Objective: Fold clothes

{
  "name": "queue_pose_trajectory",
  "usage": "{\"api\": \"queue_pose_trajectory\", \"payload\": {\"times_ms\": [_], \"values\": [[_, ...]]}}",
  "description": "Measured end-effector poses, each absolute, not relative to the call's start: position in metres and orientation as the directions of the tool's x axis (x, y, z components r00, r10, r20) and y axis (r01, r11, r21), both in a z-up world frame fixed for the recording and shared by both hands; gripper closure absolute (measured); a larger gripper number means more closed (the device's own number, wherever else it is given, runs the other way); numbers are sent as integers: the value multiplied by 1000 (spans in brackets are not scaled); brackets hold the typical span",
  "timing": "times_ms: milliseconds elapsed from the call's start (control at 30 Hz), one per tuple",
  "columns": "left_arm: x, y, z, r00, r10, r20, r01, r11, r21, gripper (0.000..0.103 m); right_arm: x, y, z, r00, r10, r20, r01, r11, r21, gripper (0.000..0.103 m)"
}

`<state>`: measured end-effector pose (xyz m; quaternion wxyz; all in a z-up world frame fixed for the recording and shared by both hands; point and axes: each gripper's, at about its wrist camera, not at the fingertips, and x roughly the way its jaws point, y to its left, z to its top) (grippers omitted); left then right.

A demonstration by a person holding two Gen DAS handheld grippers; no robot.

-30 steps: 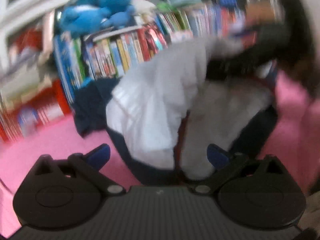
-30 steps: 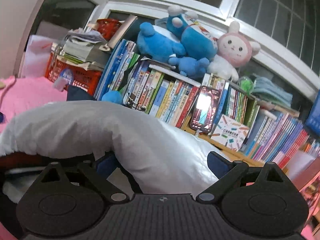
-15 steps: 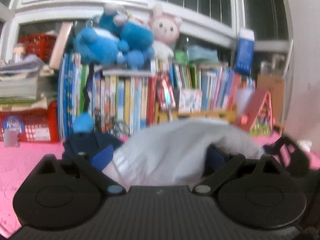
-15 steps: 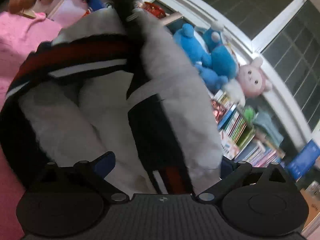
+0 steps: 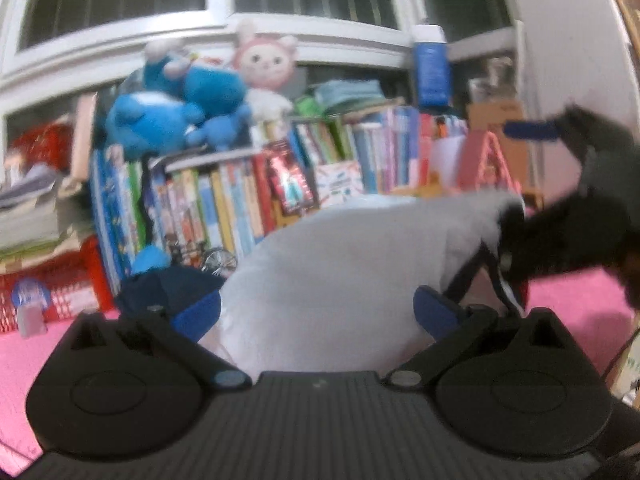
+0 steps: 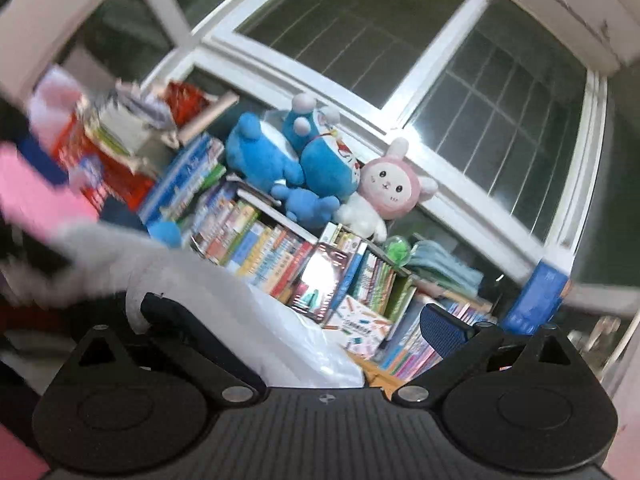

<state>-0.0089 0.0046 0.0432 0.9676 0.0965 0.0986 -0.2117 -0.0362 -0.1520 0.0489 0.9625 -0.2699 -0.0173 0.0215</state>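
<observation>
L gripper has its blue pads spread wide w/ white garment bunched between them, over pink surface; can't tell if pads press the cloth; R gripper fingers also apart, garment draped over its left finger, right pad bare; blurred; bookshelf w/ plush toys behind

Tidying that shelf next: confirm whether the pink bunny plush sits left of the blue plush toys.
No; the pink bunny plush sits right of the blue plush toys.
</observation>
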Motion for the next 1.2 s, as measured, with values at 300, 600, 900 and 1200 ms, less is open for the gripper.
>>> {"api": "queue_pose_trajectory", "payload": {"times_ms": [300, 600, 900, 1200], "values": [[-48, 3, 51, 779, -599, -186, 620, 779, 90, 0, -43, -224, 90, 956, 221, -195, -233, 972, -40, 2], [-9, -55, 2, 925, -225, -307, 331, 872, 360, 0, -48, -264, 101, 935, 287, -207, -252, 951, 179, 0], [9, 0, 30, 965, -45, -257, 111, 963, 245, 0, -76, -222, 57, 962, 198, -191, -241, 941, -238, 0], [-2, 26, 57, 944, -240, -226, 243, 970, -13, 0, -55, -114, -29, 993, 107, -44, -106, 687, -719, 1]]}}
